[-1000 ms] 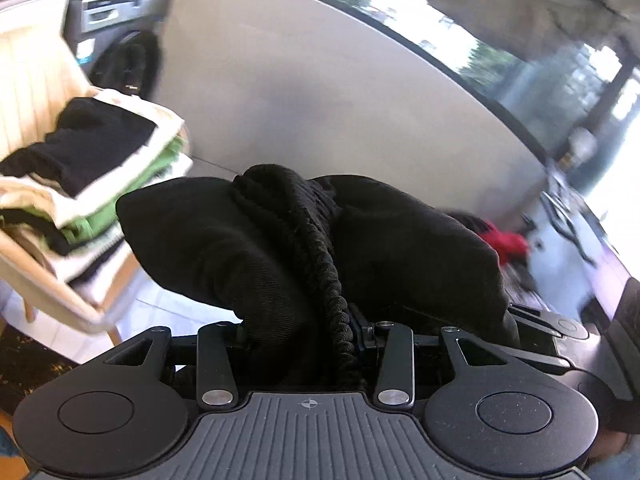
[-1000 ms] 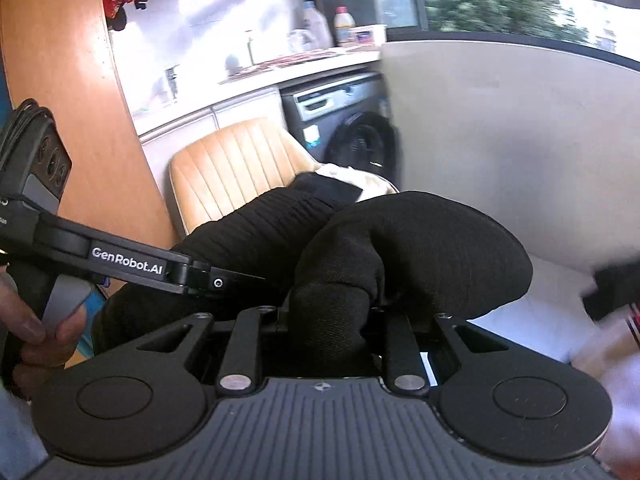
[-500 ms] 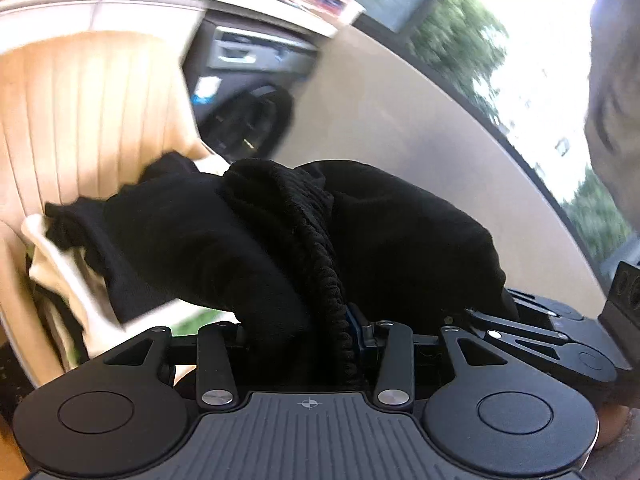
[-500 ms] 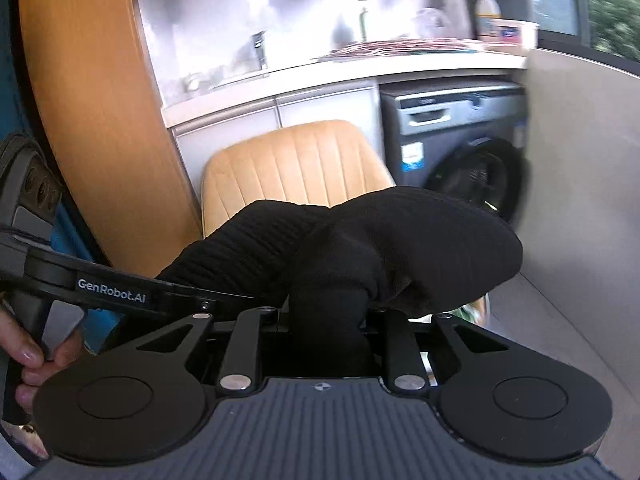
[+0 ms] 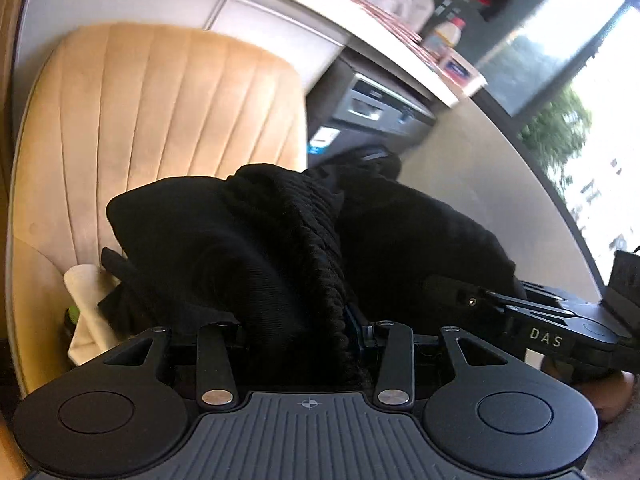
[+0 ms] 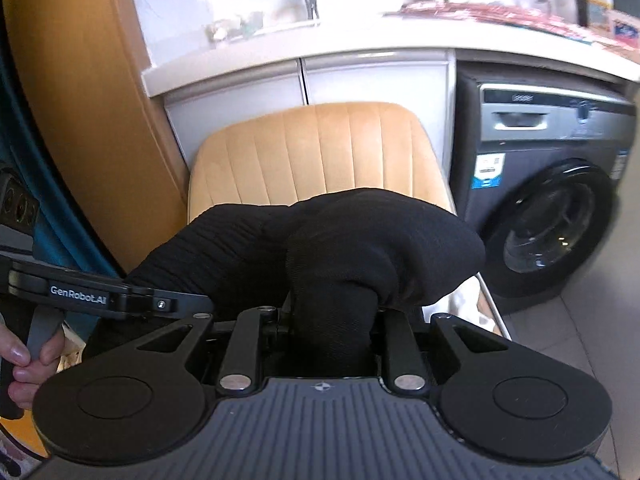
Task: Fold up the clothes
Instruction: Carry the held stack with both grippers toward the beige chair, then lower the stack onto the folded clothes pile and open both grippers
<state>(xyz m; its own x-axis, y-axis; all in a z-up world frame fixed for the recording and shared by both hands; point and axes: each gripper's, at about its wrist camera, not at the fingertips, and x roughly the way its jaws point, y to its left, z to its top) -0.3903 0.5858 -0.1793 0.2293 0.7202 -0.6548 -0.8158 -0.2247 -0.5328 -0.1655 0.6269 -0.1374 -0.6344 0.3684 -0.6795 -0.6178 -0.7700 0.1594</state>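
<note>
Both grippers are clamped on one black garment (image 5: pixel 248 240), held in the air in front of the chair (image 5: pixel 160 112).

Left gripper (image 5: pixel 304 320): jaws closed onto a thick bunch of cloth, with a ribbed knit band (a hem or cuff, cannot tell which) running straight through the pinch. Right gripper (image 6: pixel 332 320): jaws pinched on a smoother rolled wad of the same garment (image 6: pixel 360 248). Fingertips on both are buried in fabric, so exact pad contact is not visible; the cloth bulging out either side of each pinch says the grip is firm.

Position relative to the chair: the garment hangs in front of the backrest and above the seat. On the seat, below the garment's left edge, sits a pile (image 5: pixel 86 312) of pale and dark pieces, mostly hidden. A washer (image 6: pixel 552 216) stands to the chair's right.

Handling, as a judgement: soft, limp and light, with no stiffness of its own. It sags and balloons wherever unsupported and will not slip much, since the knit grabs the pads. The ribbed band is the best hold: thicker, less stretch, a defined edge. Bunched grips like these carry fine but hide the corners. Set-down on the pile likely needs both ends lowered together, or the fold opens.
</note>
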